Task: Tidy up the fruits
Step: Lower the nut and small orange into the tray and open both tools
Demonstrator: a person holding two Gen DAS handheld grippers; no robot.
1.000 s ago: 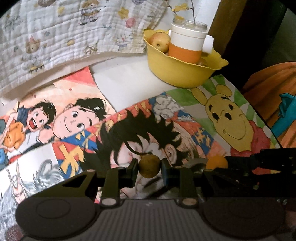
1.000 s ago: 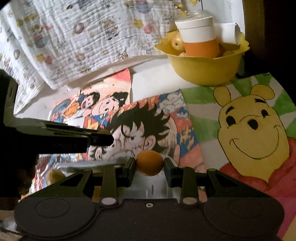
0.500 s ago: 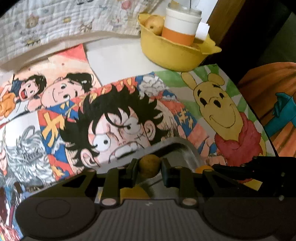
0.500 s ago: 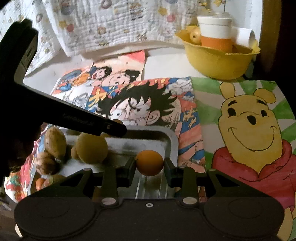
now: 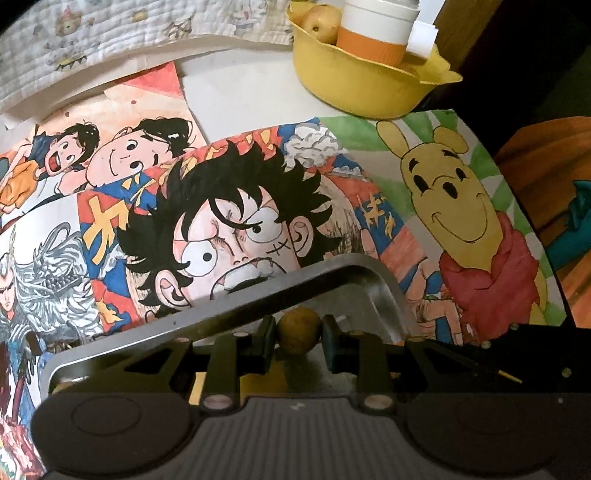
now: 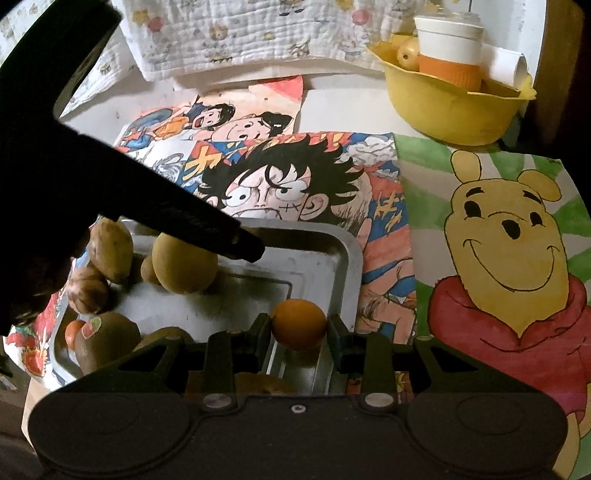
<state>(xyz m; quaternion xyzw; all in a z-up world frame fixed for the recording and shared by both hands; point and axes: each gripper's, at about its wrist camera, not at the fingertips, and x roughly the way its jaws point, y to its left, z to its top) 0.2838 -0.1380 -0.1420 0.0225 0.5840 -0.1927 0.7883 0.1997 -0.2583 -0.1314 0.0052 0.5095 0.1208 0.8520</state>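
Your left gripper (image 5: 299,334) is clamped on a small round brownish fruit (image 5: 298,331), pads tight on both sides. It sits just inside the far rim of the metal tray (image 5: 384,291), near the tray's rounded corner.

Your right gripper (image 6: 299,328) is clamped on a small orange fruit (image 6: 299,323), held over the tray's right half, close to its right wall (image 6: 349,273).

Rest of the tray, from the right wrist view: a large yellow-green fruit (image 6: 186,264) toward the back, a brown oblong one (image 6: 110,253) at its left, a darker round one (image 6: 88,291) below that. A kiwi-like fruit with a sticker (image 6: 107,338) and a small orange piece (image 6: 75,332) are at the near left. Your left gripper's dark body (image 6: 147,195) cuts across the tray's upper left and hides part of the pile.

Tray rests on cartoon drawings (image 5: 236,221); a yellow bear drawing (image 6: 509,251) lies to its right.

Well apart, at the far right of the table: a yellow bowl (image 6: 450,110) holding a white and orange cup (image 6: 448,51) and a pale apple-like fruit (image 6: 406,55). A printed quilted cloth (image 6: 236,33) lies along the back.
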